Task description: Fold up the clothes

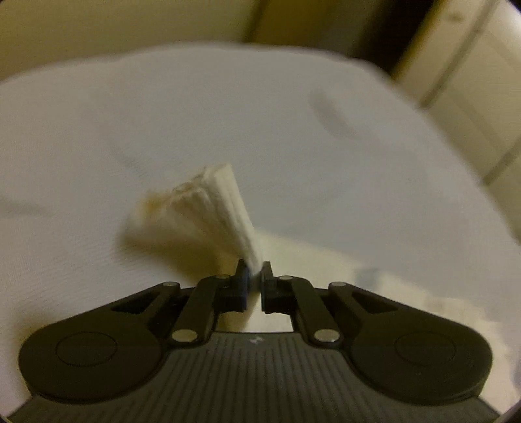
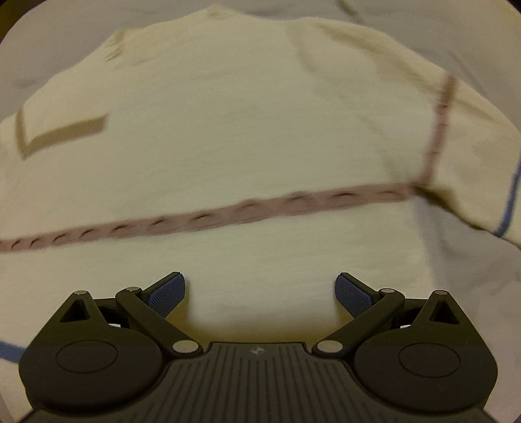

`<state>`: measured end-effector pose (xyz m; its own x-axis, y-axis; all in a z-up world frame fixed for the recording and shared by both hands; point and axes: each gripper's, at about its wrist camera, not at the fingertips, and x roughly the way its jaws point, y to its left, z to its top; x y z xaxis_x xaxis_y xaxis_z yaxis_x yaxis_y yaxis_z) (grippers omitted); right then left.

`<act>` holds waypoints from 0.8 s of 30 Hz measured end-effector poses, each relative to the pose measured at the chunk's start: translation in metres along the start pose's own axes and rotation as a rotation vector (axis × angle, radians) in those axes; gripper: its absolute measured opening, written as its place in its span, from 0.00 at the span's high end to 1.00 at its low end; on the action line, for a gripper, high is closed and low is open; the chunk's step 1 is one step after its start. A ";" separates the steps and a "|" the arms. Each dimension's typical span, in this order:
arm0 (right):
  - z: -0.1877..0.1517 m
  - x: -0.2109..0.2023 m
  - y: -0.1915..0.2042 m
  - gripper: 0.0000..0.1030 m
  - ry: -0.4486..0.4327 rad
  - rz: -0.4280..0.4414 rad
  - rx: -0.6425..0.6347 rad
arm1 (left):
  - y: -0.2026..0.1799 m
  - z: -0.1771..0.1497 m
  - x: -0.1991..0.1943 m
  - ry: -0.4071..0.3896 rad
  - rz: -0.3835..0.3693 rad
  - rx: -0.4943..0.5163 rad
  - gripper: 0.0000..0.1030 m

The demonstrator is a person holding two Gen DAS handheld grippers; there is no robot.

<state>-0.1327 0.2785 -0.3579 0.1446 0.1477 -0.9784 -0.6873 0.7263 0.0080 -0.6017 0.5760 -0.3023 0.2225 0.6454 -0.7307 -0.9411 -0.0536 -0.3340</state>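
Observation:
In the left wrist view my left gripper point(image 1: 255, 273) is shut on a bunched fold of a cream knitted garment point(image 1: 208, 211), which sticks up and away from the jaws above a white bed sheet point(image 1: 195, 107). More cream cloth point(image 1: 407, 293) lies to the right below. The right wrist view shows the cream garment point(image 2: 228, 130) spread flat, with a dusty pink stripe point(image 2: 228, 214) across it and a blue stripe point(image 2: 508, 201) at the right edge. My right gripper point(image 2: 260, 293) hovers open just above the cloth, nothing between its blue pads point(image 2: 166, 294).
The white sheet covers the bed to its far edge. Beyond it stand a cream wall point(image 1: 97, 29) and pale cupboard doors point(image 1: 472, 81) at the right. A faint dark smudge point(image 1: 329, 114) marks the sheet. Grey sheet point(image 2: 456, 39) shows past the garment's far side.

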 end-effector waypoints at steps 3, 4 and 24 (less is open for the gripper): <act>0.002 -0.005 -0.026 0.02 -0.012 0.000 0.040 | -0.073 0.001 -0.038 -0.040 -0.229 0.086 0.96; 0.001 -0.007 -0.033 0.02 -0.018 0.000 0.049 | -0.102 -0.004 -0.051 -0.044 -0.314 0.126 0.96; 0.021 0.008 -0.099 0.59 -0.053 0.593 0.364 | -0.186 -0.152 -0.049 0.386 -0.327 0.298 0.74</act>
<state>-0.0484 0.2220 -0.3620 -0.1403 0.6149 -0.7760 -0.3803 0.6902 0.6156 -0.3992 0.4387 -0.2949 0.5373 0.2653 -0.8006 -0.8266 0.3541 -0.4374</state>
